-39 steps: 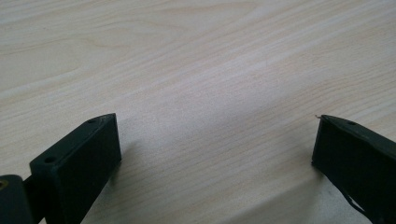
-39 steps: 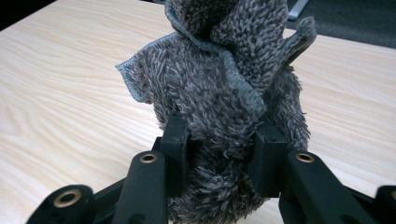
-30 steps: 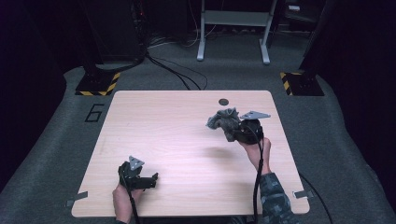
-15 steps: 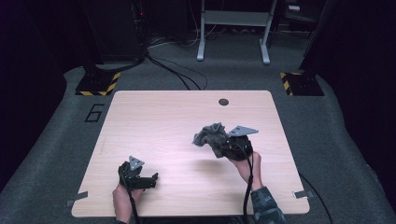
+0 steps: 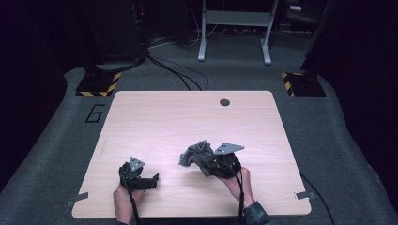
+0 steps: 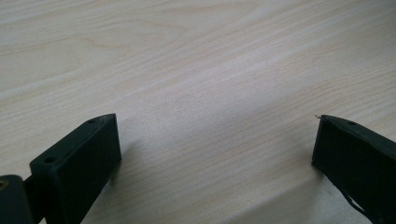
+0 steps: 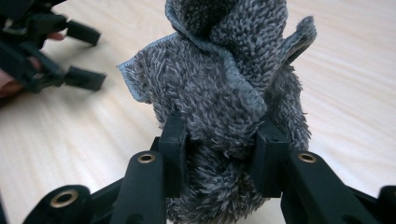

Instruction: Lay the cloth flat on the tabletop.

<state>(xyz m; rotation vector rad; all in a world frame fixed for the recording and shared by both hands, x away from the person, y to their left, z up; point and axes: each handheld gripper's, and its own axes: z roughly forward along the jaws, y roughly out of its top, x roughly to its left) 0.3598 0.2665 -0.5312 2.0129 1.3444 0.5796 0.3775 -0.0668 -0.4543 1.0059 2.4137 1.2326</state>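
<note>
Grey microfibre cloth | bunched, clamped in right claw | left claw gapes empty, beside cloth | loose folds may slip free.

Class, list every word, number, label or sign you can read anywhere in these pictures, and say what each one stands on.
"6": a large dark numeral on the grey floor covering, left of the table's far left corner.
The yellow and black hazard stripes on the floor bases carry no words.
No readable text on the table, the grey cloth or either gripper.
</note>
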